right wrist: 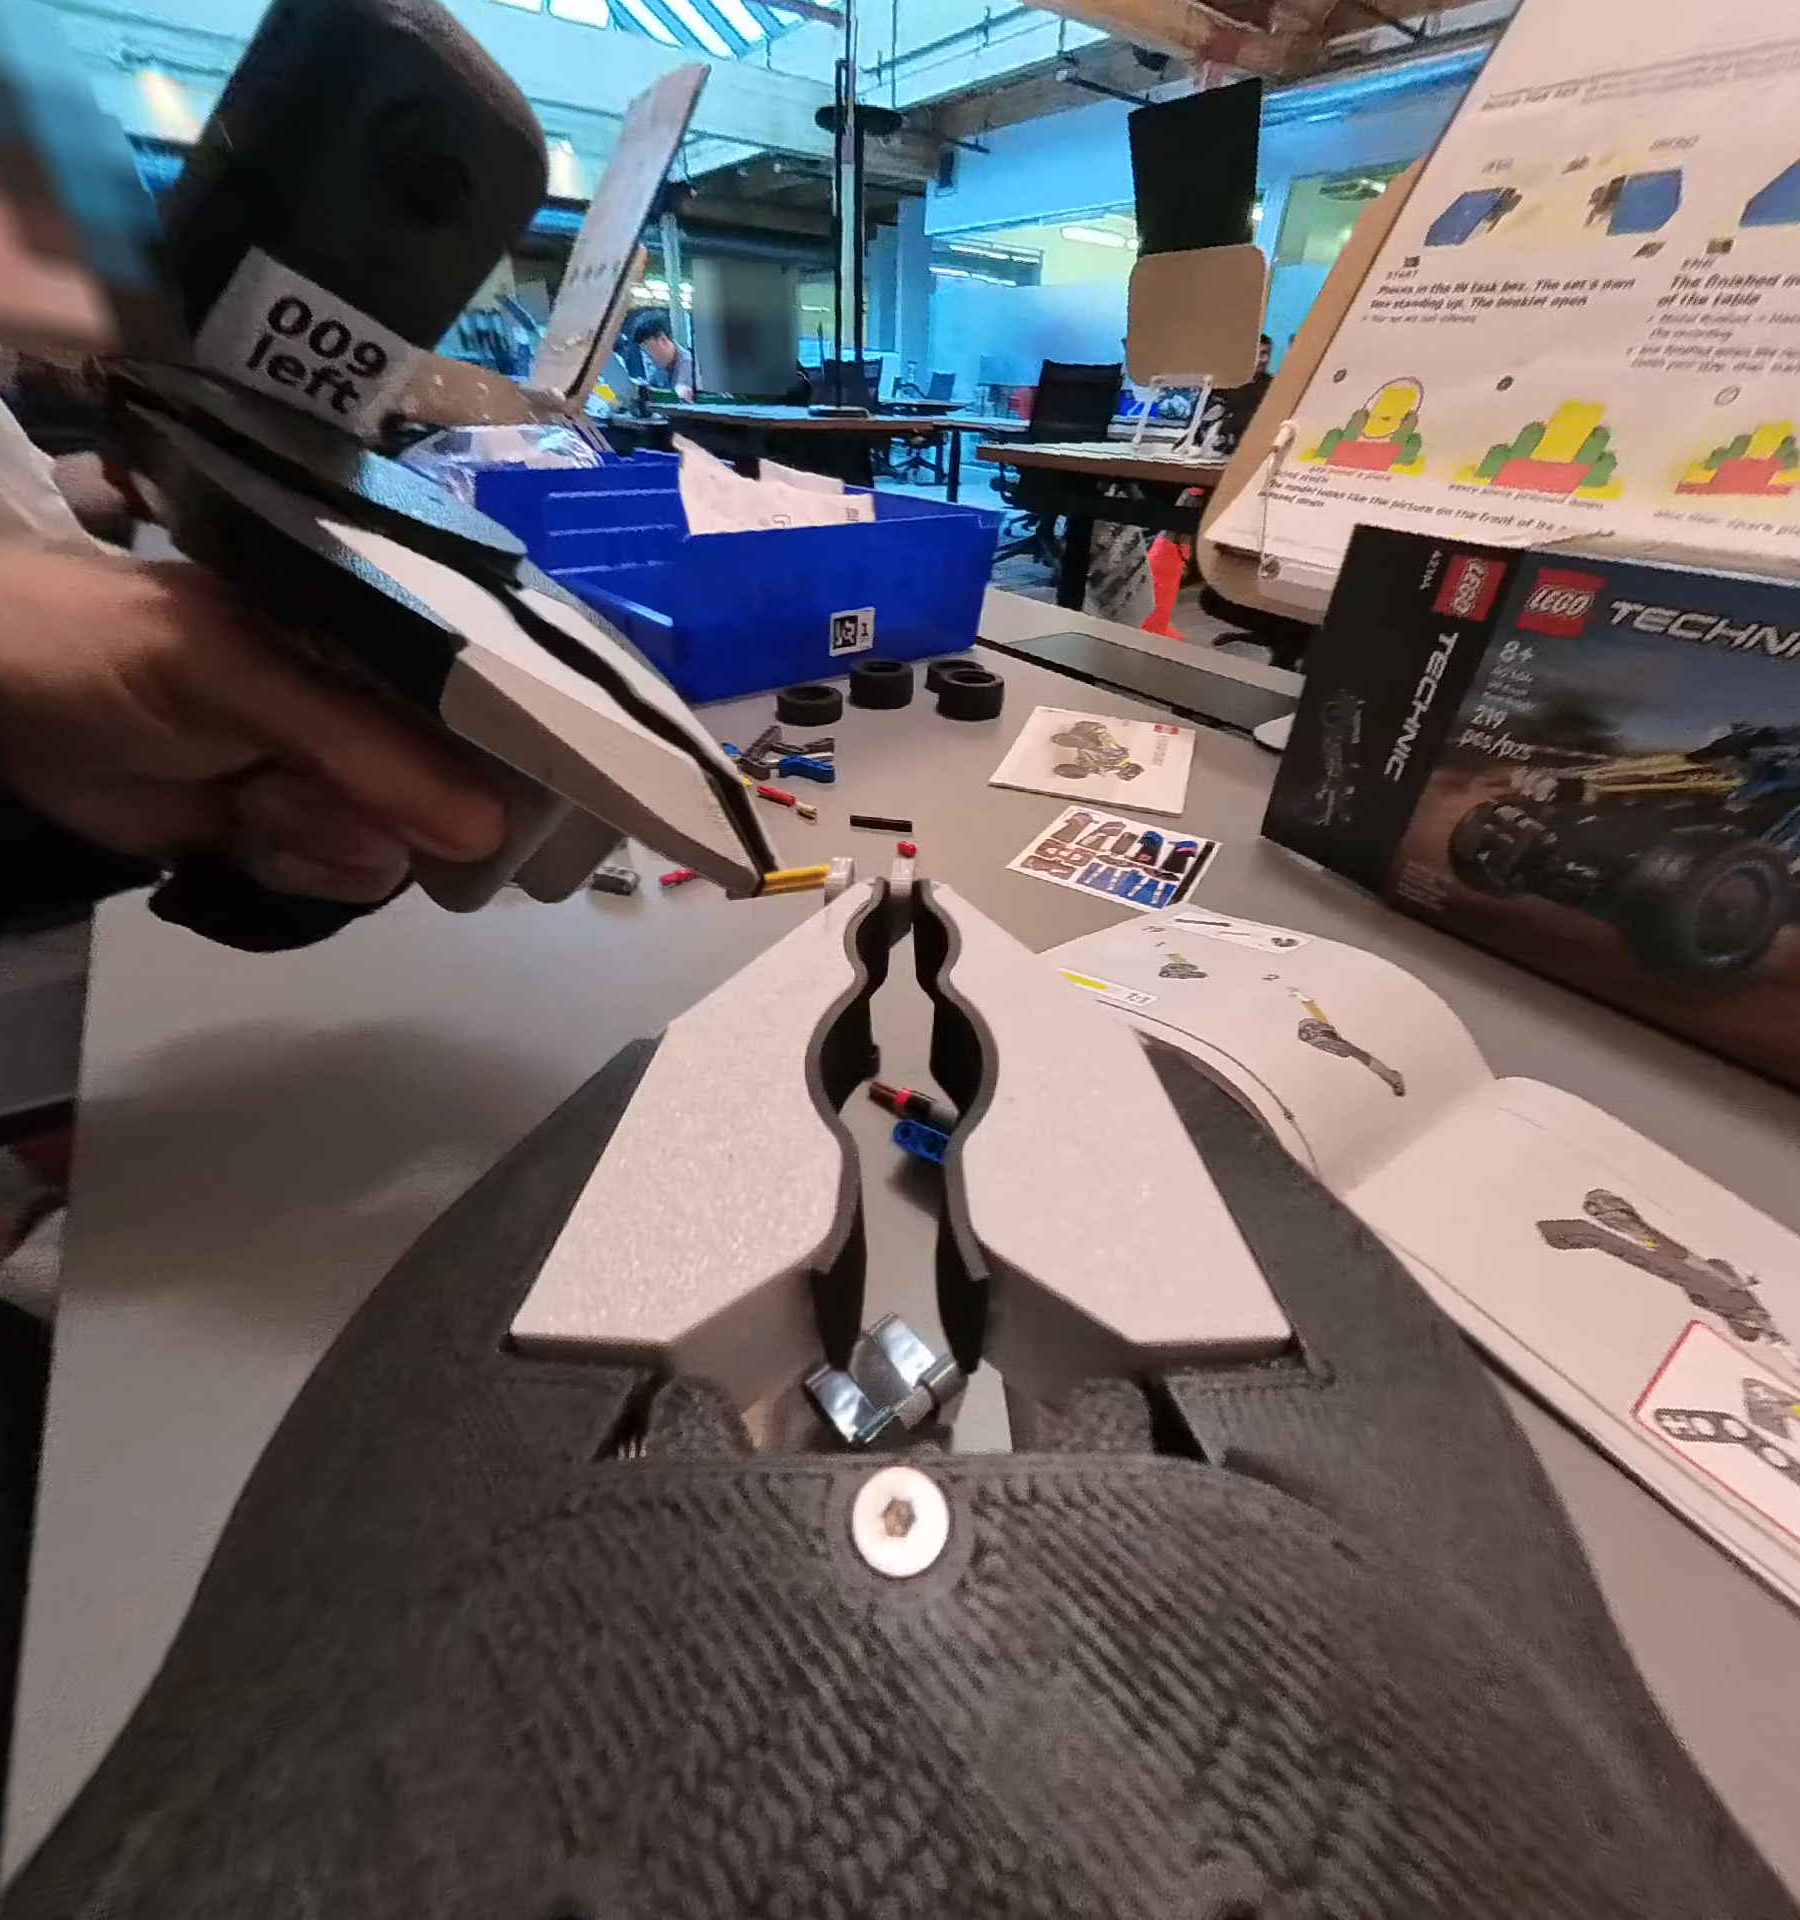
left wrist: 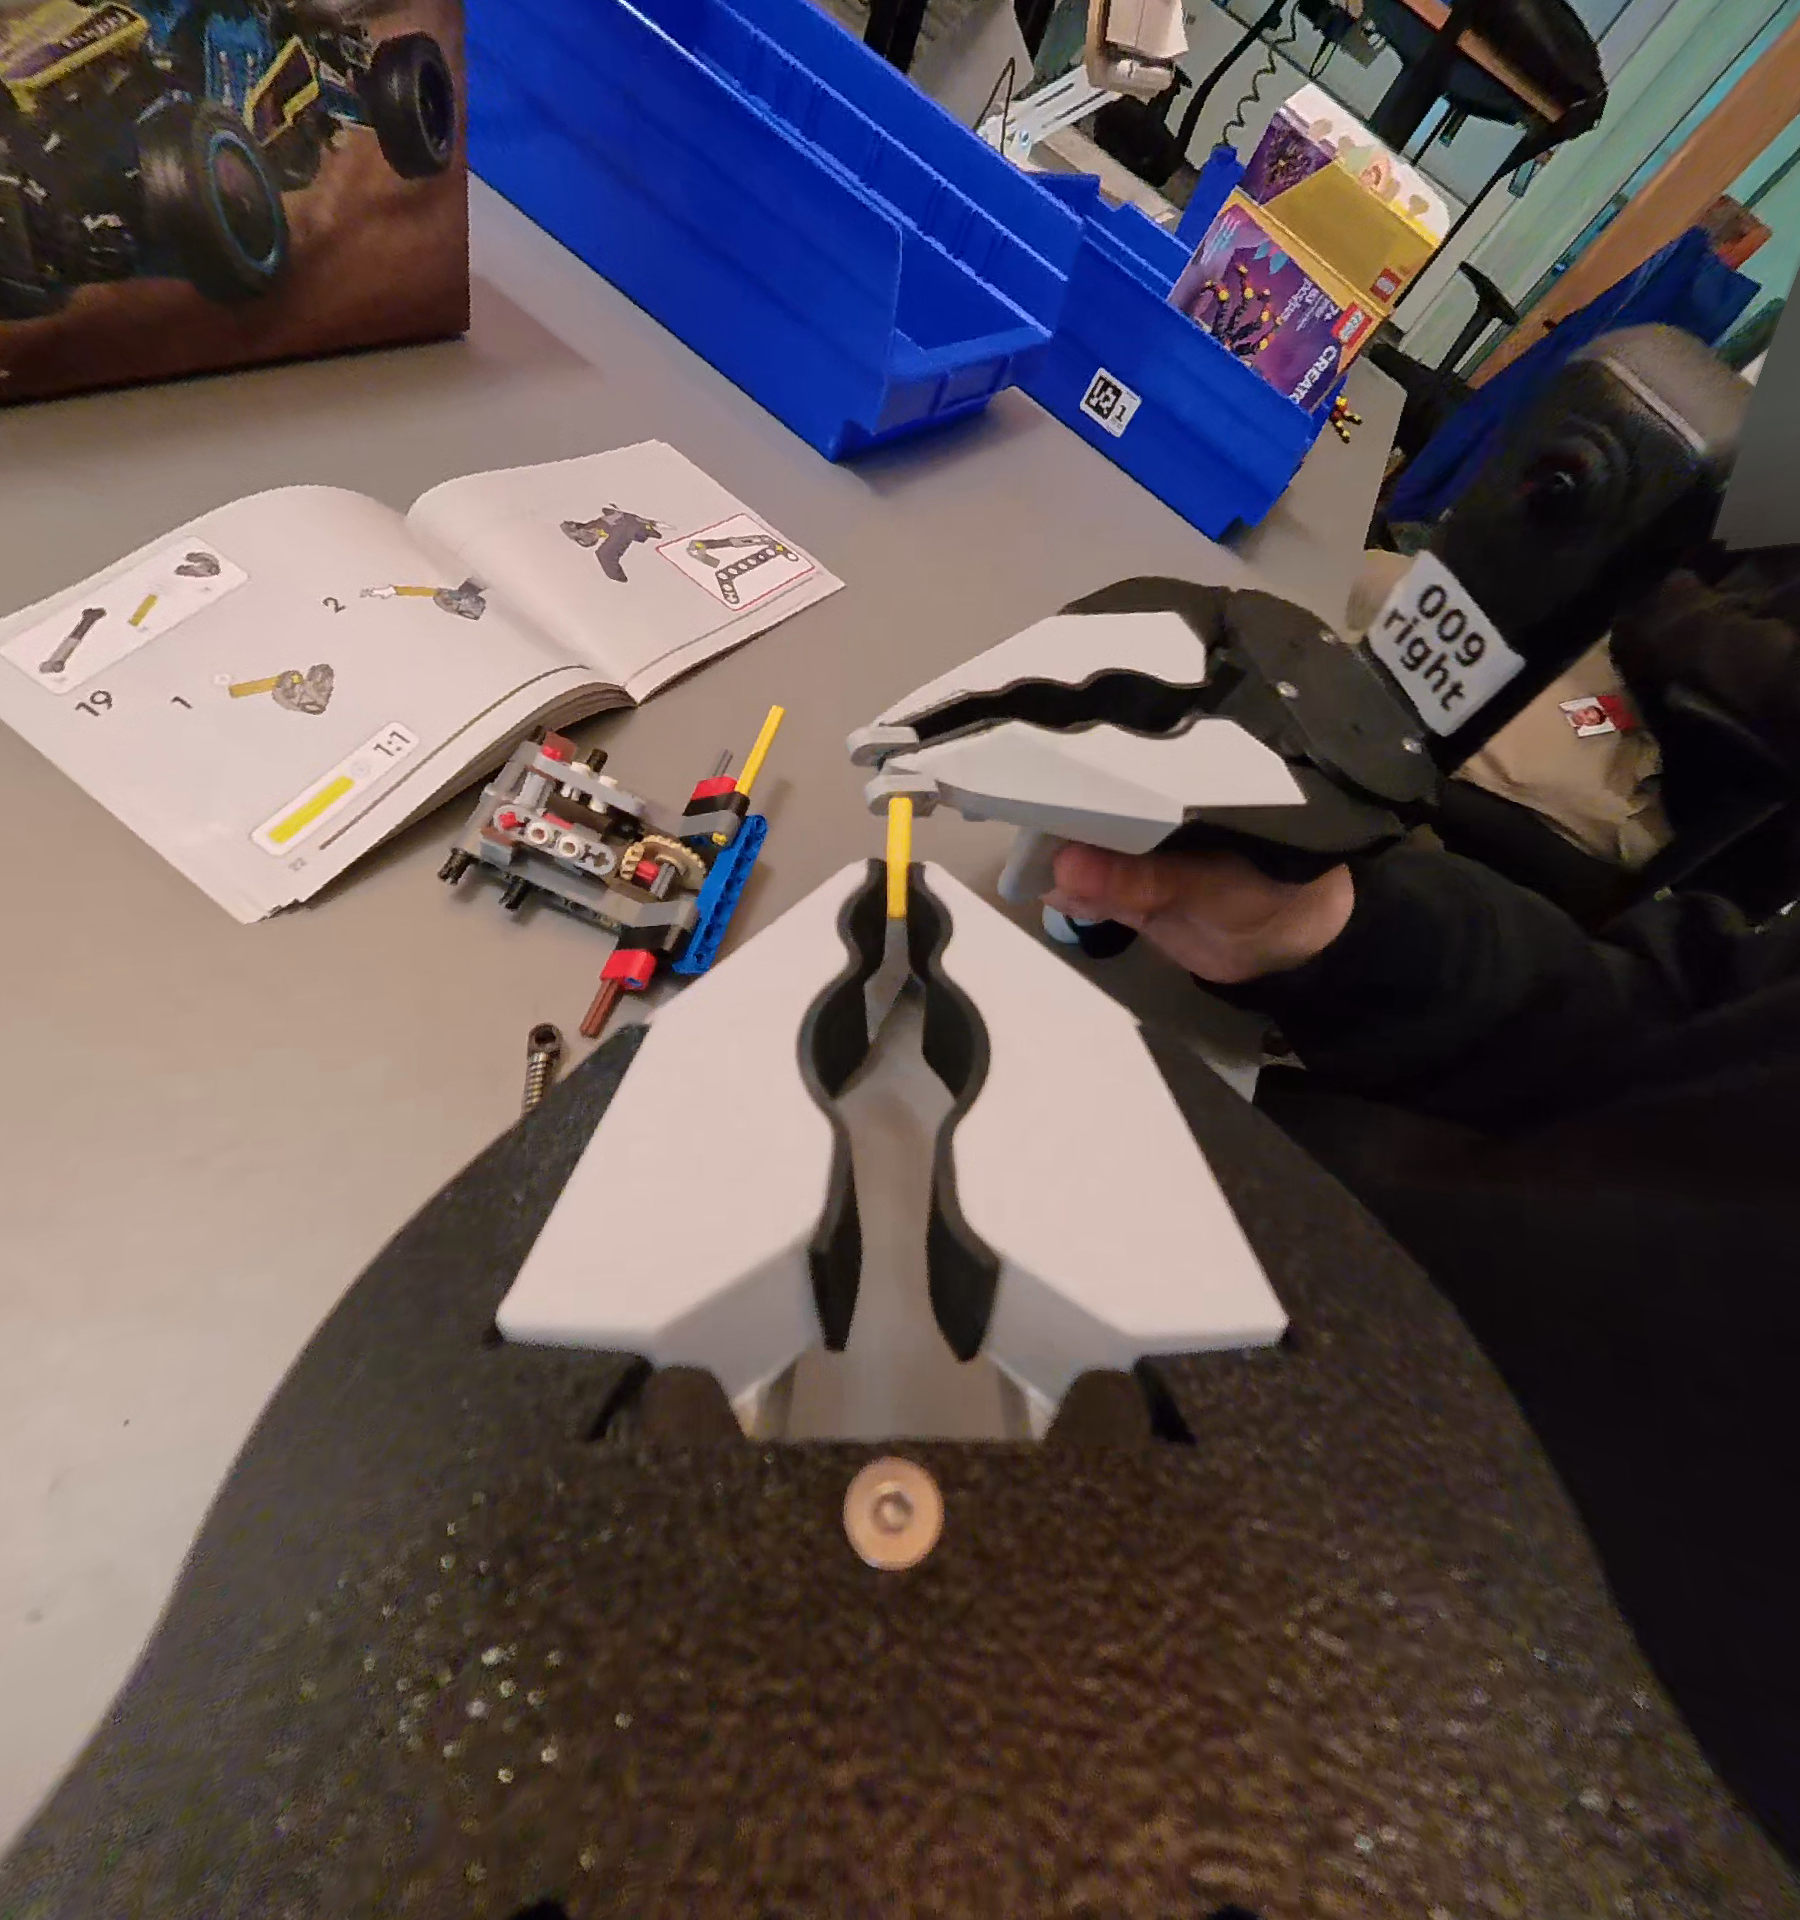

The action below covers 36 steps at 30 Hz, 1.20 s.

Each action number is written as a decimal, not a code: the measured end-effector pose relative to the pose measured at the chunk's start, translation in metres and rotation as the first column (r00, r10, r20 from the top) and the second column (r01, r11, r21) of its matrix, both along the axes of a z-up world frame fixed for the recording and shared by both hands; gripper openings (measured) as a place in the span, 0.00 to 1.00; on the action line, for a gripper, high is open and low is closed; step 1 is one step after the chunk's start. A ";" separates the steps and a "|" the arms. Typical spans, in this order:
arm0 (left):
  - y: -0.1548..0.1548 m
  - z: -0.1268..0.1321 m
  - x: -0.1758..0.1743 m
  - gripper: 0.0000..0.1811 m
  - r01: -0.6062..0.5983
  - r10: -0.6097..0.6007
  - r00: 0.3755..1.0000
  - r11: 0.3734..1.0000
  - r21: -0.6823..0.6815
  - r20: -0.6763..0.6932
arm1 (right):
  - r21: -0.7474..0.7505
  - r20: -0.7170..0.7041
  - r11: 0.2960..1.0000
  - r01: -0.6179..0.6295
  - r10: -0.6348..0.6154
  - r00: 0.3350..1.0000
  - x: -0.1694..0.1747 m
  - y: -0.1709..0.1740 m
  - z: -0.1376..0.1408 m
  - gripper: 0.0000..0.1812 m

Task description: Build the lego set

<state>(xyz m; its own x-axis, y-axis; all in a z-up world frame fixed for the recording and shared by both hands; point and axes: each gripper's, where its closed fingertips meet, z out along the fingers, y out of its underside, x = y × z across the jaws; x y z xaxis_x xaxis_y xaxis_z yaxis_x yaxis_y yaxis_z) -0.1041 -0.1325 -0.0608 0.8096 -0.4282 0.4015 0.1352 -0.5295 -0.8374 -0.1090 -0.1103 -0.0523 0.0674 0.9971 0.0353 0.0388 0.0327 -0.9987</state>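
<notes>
- Lego chassis [left wrist: 605, 847], a half-built block of grey beams with a blue perforated beam along one side, red and black connectors, a tan gear and a yellow axle sticking up, lies on the grey surface [left wrist: 200, 1143] just beside the open instruction booklet [left wrist: 376, 644].
- Left gripper [left wrist: 896, 883], grey with black wavy inner pads, has its fingers clenched on a thin yellow axle rod [left wrist: 898, 857]; the rod pokes out past the tips.
- Right gripper [left wrist: 880, 764], held by a hand in a dark sleeve [left wrist: 1176, 914], has its fingers pinched on a small light-grey connector piece [right wrist: 901, 871]; that piece sits at the far end of the yellow rod, touching it.
- Both tips meet in the air above the surface, near the chassis.
- A small dark spring piece [left wrist: 541, 1062] lies on the surface beside the chassis.
- Farther off lie four black tyres [right wrist: 891, 688], scattered small red, blue and black parts [right wrist: 787, 758], a sticker sheet [right wrist: 1114, 857] and a second booklet [right wrist: 1093, 758].
- Blue plastic bins [left wrist: 771, 208] and the set's printed cardboard box [right wrist: 1602, 748] stand at the back.
</notes>
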 end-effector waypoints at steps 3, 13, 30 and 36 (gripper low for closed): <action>0.000 -0.005 -0.003 0.01 -0.015 0.015 1.000 1.000 -0.022 -0.006 | 0.101 0.028 0.994 0.032 -0.035 0.999 -0.002 -0.001 -0.003 0.01; -0.003 -0.010 0.000 0.01 0.022 -0.004 0.976 0.997 -0.080 0.216 | 0.339 0.036 0.938 0.068 -0.085 0.996 -0.001 -0.003 -0.007 0.00; 0.004 -0.009 0.000 0.01 0.023 0.020 0.921 0.994 -0.105 0.390 | 0.005 0.079 1.000 -0.010 0.010 0.997 -0.001 0.005 -0.010 0.01; 0.010 -0.011 -0.001 0.01 -0.001 0.037 0.952 0.993 -0.117 0.303 | -0.162 0.088 0.987 -0.014 0.029 0.996 -0.001 0.010 -0.014 0.01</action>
<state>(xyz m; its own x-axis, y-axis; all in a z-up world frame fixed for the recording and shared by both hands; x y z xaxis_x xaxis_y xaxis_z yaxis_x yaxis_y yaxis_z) -0.1056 -0.1228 -0.0717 0.6488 -0.3506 0.6754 0.3852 -0.6141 -0.6888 -0.1100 -0.1000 -0.0660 0.0498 0.9914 -0.1211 0.1295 -0.1266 -0.9835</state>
